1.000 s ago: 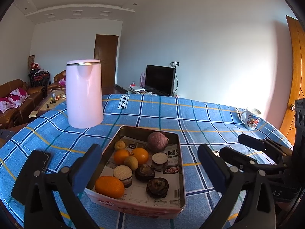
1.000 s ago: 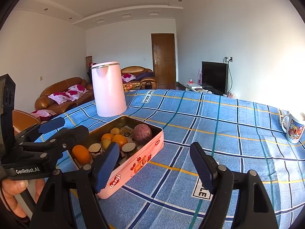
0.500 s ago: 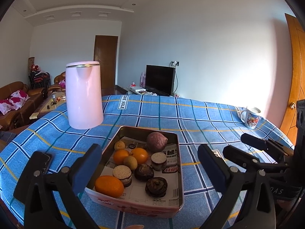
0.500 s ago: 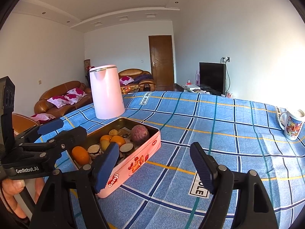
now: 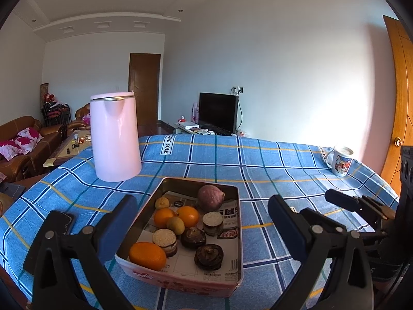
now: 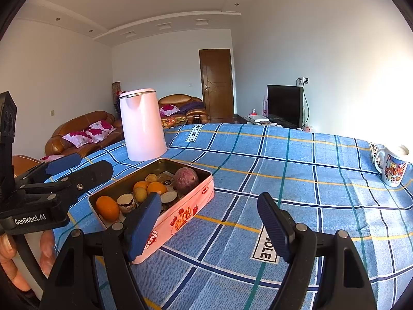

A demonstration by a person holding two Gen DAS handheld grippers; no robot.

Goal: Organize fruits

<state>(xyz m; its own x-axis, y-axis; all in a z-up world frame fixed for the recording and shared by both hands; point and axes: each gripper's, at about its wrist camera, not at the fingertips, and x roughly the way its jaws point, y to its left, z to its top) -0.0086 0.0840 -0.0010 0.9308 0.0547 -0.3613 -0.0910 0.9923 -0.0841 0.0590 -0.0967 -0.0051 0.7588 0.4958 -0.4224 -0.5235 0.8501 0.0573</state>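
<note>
A pink rectangular tin (image 5: pixel 180 283) (image 6: pixel 191 206) stands on the blue checked tablecloth. It holds oranges (image 5: pixel 147 255) (image 6: pixel 107 207), a purple round fruit (image 5: pixel 210 197) (image 6: pixel 186 180), small yellow fruits (image 5: pixel 175 225) and several dark brown round pieces (image 5: pixel 208 256). My left gripper (image 5: pixel 201 230) is open and empty, raised above the near end of the tin; it also shows in the right wrist view (image 6: pixel 80 170). My right gripper (image 6: pixel 211 227) is open and empty, to the right of the tin, and shows in the left wrist view (image 5: pixel 358 206).
A tall pink kettle (image 5: pixel 114 137) (image 6: pixel 143 125) stands behind the tin on the left. A printed mug (image 5: pixel 340 160) (image 6: pixel 393 165) stands near the table's far right edge. A dark phone (image 5: pixel 62 222) lies left of the tin. Sofas and a TV are beyond the table.
Both grippers have risen and pulled back slightly, so the tin sits a little lower and farther in view. Both stay open and empty. Nothing on the table moved.
</note>
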